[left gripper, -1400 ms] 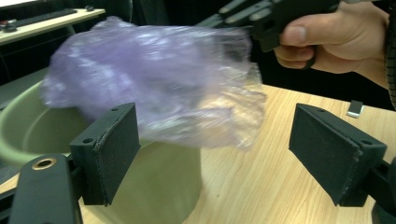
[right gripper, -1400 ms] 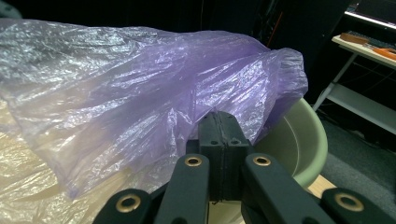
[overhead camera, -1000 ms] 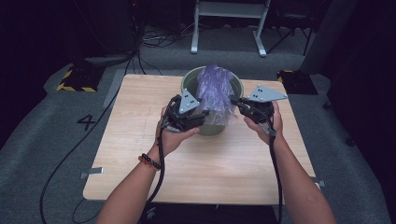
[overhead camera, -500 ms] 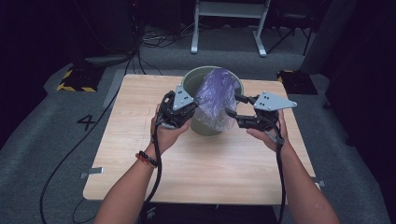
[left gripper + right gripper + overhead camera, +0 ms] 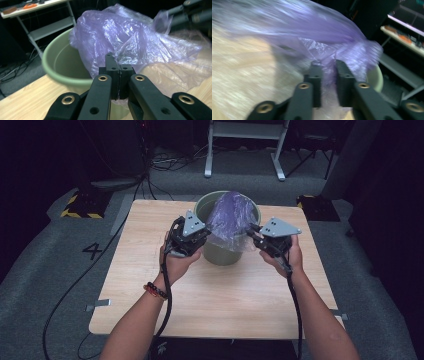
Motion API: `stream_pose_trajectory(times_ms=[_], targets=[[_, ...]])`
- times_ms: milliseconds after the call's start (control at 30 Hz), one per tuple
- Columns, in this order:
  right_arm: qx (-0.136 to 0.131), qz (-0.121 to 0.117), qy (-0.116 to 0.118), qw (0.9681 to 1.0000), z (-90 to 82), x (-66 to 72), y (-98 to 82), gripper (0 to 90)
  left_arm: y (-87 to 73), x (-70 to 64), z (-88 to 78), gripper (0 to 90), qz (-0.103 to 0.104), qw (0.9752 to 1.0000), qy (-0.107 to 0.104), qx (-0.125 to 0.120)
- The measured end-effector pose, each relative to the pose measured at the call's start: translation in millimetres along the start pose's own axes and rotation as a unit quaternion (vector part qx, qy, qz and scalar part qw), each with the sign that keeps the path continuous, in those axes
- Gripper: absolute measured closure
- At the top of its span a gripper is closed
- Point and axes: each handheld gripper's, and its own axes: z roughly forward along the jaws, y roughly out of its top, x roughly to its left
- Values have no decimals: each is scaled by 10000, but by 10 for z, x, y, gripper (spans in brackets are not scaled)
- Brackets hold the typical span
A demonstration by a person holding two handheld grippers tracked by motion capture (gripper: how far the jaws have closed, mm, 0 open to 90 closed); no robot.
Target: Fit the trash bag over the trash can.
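"Where did the bucket (image 5: pixel 226 251) stand?"

"On the counter (image 5: pixel 210 305), toward its far edge, near the middle. The plastic bag (image 5: pixel 231 217) rose out of its mouth and spilled over the near rim."

"And the grippers?"

"The left gripper (image 5: pixel 200 236) sat just left of the bucket, the right gripper (image 5: pixel 254 234) just right of it, each with bag film between its jaws. Behind the counter, on the floor, stood a frame (image 5: pixel 245 145), with cables (image 5: pixel 167 162) to its left."

Thin crinkled glossy purple plastic bag (image 5: pixel 130 37) (translucent), smooth matt green plastic bin (image 5: pixel 220 251), pale wood-grain table (image 5: pixel 240 305)
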Motion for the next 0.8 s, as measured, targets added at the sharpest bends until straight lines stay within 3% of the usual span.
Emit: stream_pose_trajectory(times_ms=[33, 200, 300, 367, 500, 600, 667, 733, 800], targets=[[28, 135, -85, 9999, 6, -60, -31, 894, -29, 36, -10, 898, -64, 10000, -8, 31], [106, 760, -382, 9963, 15, -324, -197, 900, -198, 208, -75, 898, -350, 9993, 3, 147], [56, 1140, -435, 9925, -9, -438, -294, 900, -317, 266, -101, 897, -440, 9988, -58, 216], [-11, 1362, -292, 9902, -26, -478, -344, 900, -391, 245, -91, 896, -431, 9986, -96, 274], [93, 1138, -398, 9927, -28, -379, -380, 900, -517, 159, -56, 875, -276, 9990, -99, 347], [65, 1015, -297, 9944, -49, -312, -425, 864, -590, 125, -46, 883, -295, 9990, -149, 294], [36, 928, -89, 9956, -63, -274, -452, 711, -615, 106, -34, 886, -243, 9991, -150, 305], [22, 783, -92, 9969, -78, -218, -447, 535, -619, 87, -13, 888, -191, 9992, -131, 327], [-107, 566, 72, 9983, -108, -156, -407, 448, -607, 65, 8, 889, -116, 9994, -109, 319]])
